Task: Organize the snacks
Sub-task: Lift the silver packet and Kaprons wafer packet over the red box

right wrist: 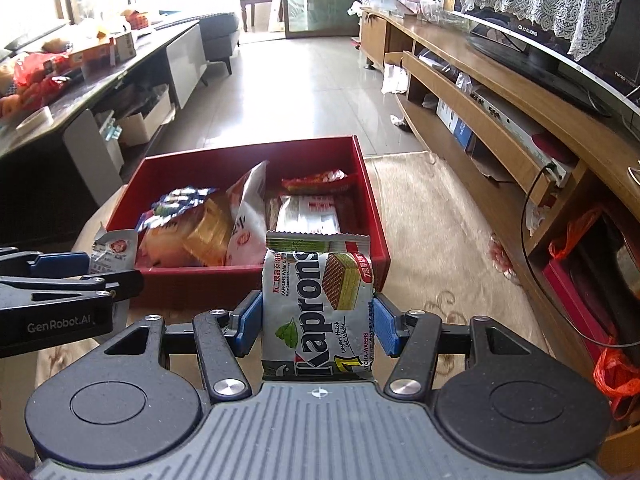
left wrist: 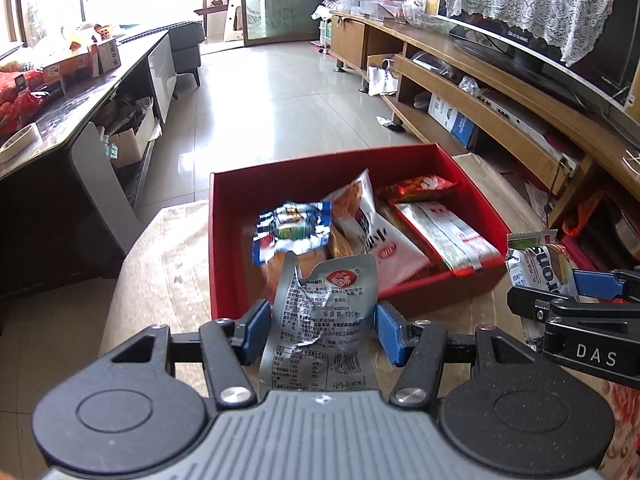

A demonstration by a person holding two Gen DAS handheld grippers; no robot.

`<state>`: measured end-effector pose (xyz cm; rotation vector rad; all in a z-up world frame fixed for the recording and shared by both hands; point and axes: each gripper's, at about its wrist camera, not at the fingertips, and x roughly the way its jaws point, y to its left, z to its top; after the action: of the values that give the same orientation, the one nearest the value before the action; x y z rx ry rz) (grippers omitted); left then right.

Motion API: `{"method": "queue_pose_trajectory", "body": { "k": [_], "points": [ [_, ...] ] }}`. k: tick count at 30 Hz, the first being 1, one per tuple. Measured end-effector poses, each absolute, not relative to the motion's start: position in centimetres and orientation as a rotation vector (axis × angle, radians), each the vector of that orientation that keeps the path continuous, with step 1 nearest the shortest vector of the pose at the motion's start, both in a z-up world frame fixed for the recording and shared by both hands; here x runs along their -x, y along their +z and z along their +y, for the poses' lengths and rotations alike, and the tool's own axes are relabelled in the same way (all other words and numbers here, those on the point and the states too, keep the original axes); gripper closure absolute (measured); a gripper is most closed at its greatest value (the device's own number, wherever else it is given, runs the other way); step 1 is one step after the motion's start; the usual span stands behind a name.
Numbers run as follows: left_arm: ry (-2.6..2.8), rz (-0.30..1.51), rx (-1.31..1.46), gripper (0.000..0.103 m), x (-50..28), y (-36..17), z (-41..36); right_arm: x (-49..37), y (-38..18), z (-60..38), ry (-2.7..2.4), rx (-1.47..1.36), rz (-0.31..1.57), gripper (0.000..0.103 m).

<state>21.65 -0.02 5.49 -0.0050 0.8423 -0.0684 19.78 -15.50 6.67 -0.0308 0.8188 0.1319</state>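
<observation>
A: Left tool (left wrist: 322,330): blue ribbed pads pressed on both sides of a crinkled silver foil pouch (left wrist: 320,320), flat, dense black print, red round logo near its torn-looking top edge. Pouch stands upright between the pads, just short of the red box (left wrist: 224,248).

B: Right tool (right wrist: 318,330): clamped on the Kaprons wafer pack (right wrist: 318,304), glossy grey film, rectangular, crimped serrated top seam, picture of a layered green-and-brown wafer. Pack upright, in front of the box's near wall.

A: Box is rigid, matte red, straight-walled, open top, resting on a beige patterned cloth over the table (right wrist: 432,240). Inside: a blue-and-white crumpled bag (left wrist: 290,228), a white pillow-shaped bag (left wrist: 384,240) leaning on edge, a flat silver-and-red pack (left wrist: 444,232), a small red packet (left wrist: 416,186) at the far wall.

B: Both tools side by side, apart, near edge of box
</observation>
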Motion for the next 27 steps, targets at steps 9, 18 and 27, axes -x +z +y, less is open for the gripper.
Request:
{"method": "queue_pose_trajectory", "body": {
  "k": [9, 18, 27],
  "points": [
    [-0.046, 0.829, 0.01, 0.051, -23.9, 5.9, -0.1, -21.9, 7.0, -15.5, 0.13, 0.026, 0.804, 0.039],
    [-0.03, 0.83, 0.003, 0.051, -26.1, 5.7, -0.4, -24.0, 7.1, -15.1, 0.134, 0.021, 0.795, 0.039],
    [-0.007, 0.834, 0.006, 0.051, -28.0, 5.3, -0.4, -25.7, 6.9, -15.0, 0.136, 0.017, 0.79, 0.039]
  ]
}}
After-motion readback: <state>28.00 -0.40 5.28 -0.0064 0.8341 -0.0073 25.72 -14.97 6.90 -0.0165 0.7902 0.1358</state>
